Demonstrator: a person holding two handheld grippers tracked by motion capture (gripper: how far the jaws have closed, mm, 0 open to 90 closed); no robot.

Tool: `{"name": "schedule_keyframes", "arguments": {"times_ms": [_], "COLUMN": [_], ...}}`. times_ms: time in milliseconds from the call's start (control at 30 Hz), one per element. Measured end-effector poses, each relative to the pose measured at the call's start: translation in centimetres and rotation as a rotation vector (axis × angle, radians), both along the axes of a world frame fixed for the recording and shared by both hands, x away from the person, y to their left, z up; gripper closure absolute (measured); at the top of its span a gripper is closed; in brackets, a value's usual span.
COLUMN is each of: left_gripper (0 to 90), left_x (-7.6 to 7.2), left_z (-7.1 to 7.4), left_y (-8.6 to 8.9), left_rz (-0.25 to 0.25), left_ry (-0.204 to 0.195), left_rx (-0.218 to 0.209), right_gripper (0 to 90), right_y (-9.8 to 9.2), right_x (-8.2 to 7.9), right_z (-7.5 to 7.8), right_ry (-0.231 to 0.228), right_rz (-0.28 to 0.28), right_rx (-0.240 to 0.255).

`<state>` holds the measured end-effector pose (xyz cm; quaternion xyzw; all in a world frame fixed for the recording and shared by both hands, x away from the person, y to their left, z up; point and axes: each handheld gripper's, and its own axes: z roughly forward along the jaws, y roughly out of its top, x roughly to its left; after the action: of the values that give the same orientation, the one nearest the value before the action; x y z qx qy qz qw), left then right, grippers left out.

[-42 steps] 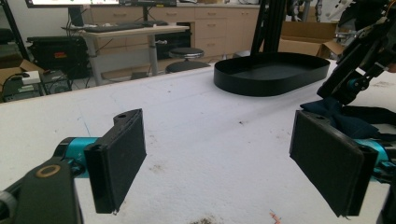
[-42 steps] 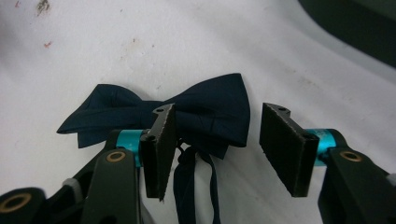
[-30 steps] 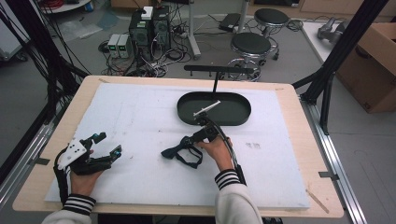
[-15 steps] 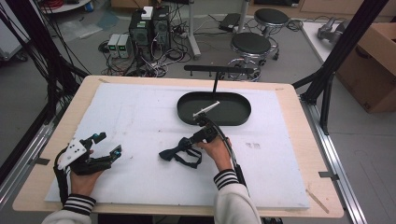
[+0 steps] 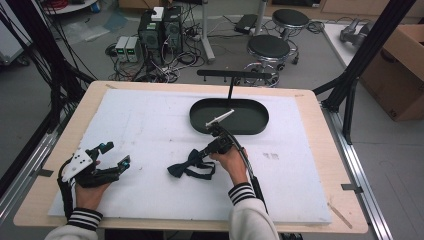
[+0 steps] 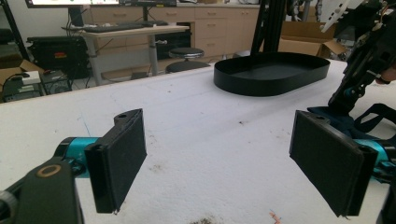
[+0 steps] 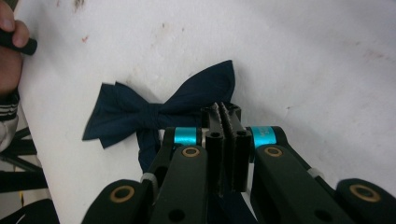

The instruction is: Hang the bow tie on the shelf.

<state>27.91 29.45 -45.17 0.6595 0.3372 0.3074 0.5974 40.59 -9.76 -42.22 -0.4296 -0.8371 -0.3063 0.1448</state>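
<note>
Soft navy bow tie (image 7: 154, 108) — ribbed jaws pinched shut

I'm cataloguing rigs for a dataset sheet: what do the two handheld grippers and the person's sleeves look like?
Both are black linkage frames with turquoise collars and brass-coloured pivots. The left gripper carries flat, rectangular black pads and a pale three-cornered plate on top. The right gripper has narrow ridged pads, a similar plate and a thick black cable. The sleeves are pale with black-and-white striped cuffs.

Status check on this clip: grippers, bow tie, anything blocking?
Right gripper just closed, pinching the bow tie edge. Left gripper open, idle. Black tray beyond, path clear.
</note>
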Motion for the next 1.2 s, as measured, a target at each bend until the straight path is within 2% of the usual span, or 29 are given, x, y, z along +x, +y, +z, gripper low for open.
{"name": "schedule_keyframes", "arguments": {"times_ms": [300,400,433,533,833,967,1167,1200], "left_gripper": [18.9,18.9,18.9,18.9,19.0,19.0,19.0,18.9], "left_x": [0.0,0.0,0.0,0.0,0.0,0.01,0.0,0.0], "left_z": [0.0,0.0,0.0,0.0,0.0,0.0,0.0,0.0], "left_y": [0.01,0.0,0.0,0.0,0.0,0.0,0.0,-0.01], "left_rz": [0.0,0.0,0.001,0.0,0.001,0.0,0.0,0.0], "left_ry": [-0.001,-0.001,-0.001,-0.001,-0.001,-0.001,0.001,0.0], "left_rx": [0.002,0.001,0.001,0.003,0.001,0.001,0.0,-0.001], "right_gripper": [87.8,80.4,80.4,67.1,55.1,54.8,54.8,55.6], "right_y": [0.01,0.1,0.1,0.19,0.39,0.34,0.39,0.43], "right_x": [-0.06,-0.1,-0.1,-0.05,-0.03,0.06,0.12,0.13], "right_z": [0.02,0.05,0.05,-0.12,-0.25,-0.28,-0.49,-0.59], "right_ry": [-0.009,-0.021,-0.021,-0.016,0.0,0.007,0.023,0.043], "right_rz": [0.009,0.016,0.016,0.016,0.021,0.024,0.022,0.02], "right_rx": [-0.003,-0.001,-0.001,-0.009,0.02,0.042,0.042,0.037]}}
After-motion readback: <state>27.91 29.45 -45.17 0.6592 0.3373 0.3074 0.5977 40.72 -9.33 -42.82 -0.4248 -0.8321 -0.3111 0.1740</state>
